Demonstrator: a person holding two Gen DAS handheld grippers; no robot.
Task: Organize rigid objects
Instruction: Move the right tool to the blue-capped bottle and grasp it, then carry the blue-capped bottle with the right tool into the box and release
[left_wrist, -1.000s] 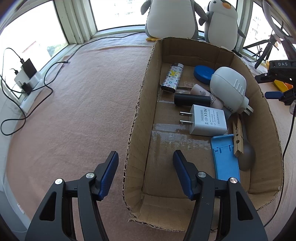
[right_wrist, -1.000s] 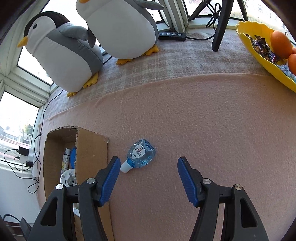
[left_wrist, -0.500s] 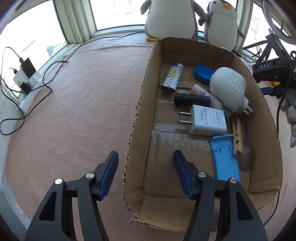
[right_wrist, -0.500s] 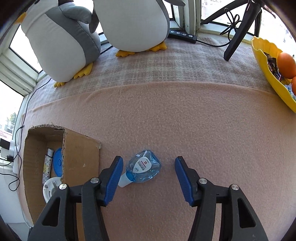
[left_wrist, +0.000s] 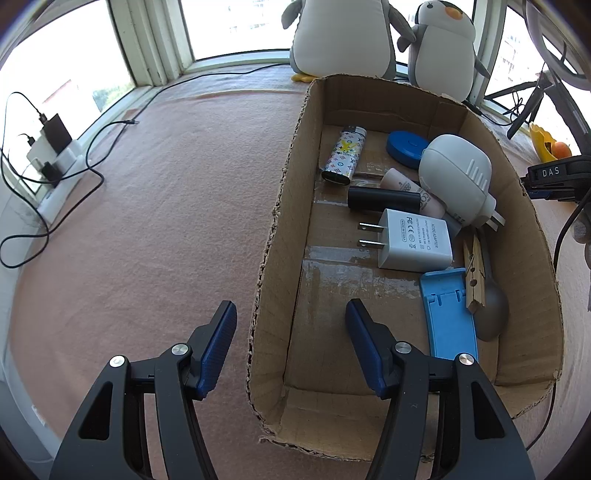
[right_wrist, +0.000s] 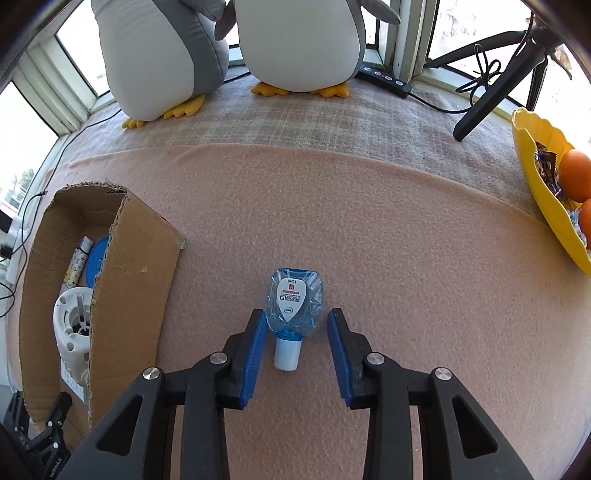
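Small blue bottle (right_wrist: 294, 308) is lying on the pink blanket (right_wrist: 406, 258) right of the cardboard box (right_wrist: 136, 266), cap toward camera, label print hard to read. Right gripper (right_wrist: 294, 334) is straddling it, fingers apart, not touching. Left gripper (left_wrist: 290, 328) is gaping wide over the box wall, holding nothing. Charger (left_wrist: 413, 243) is showing only in left view.

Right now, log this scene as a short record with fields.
surface: pink blanket
container: cardboard box, open top
in box: lighter, white charger, clothespin
outside box: small blue bottle, lying down, cap toward camera
right tongs: open, flanking the bottle
left tongs: open, straddling the box's left wall
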